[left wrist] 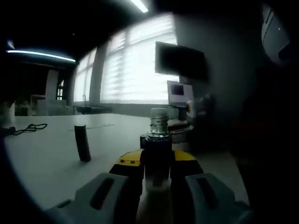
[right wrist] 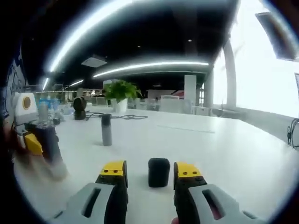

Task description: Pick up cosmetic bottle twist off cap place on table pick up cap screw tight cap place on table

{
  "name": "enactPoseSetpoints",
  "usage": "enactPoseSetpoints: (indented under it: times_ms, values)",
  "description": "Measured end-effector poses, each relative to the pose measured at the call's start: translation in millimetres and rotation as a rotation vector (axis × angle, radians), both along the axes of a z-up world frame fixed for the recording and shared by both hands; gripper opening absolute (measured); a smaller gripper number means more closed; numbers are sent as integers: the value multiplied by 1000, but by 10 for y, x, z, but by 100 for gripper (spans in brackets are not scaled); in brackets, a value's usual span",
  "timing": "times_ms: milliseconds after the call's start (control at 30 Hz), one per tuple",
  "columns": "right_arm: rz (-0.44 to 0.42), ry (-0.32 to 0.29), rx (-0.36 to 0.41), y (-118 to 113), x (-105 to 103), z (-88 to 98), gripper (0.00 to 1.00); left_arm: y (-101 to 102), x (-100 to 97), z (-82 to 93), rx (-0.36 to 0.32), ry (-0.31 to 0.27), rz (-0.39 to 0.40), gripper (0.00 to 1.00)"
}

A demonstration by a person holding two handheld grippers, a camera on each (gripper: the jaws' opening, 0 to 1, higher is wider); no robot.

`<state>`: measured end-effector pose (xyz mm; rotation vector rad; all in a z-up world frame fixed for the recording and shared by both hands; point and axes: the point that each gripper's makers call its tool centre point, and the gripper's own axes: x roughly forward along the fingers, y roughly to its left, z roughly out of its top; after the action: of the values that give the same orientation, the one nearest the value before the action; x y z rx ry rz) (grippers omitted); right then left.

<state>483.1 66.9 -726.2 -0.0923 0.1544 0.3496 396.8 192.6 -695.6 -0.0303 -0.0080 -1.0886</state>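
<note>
My left gripper (left wrist: 158, 175) is clamped around the cosmetic bottle (left wrist: 158, 140), a dark cylinder whose ridged, silvery threaded neck stands bare, its top off. My right gripper (right wrist: 152, 175) has its jaws spread either side of the cap (right wrist: 159, 172), a squat matte-black cylinder standing on the smooth white table (right wrist: 224, 149). Next, I judge, I must close on the cap and lift it squarely.
</note>
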Motion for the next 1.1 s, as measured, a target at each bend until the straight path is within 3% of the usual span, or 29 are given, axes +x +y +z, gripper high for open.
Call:
enactPoseSetpoints:
  times_ms: [400, 633, 733, 1100]
  values:
    - [-20, 40, -17, -22, 76, -81, 26, -9, 20, -57, 29, 9, 12, 12]
    - [-40, 59, -17, -52, 92, -117, 13, -8, 34, -59, 25, 14, 15, 12]
    - [-34, 61, -13, -43, 86, -111, 13, -2, 29, -54, 25, 11, 17, 12]
    - [-46, 5, 75, -91, -7, 80, 13, -3, 26, -55, 24, 3, 18, 12]
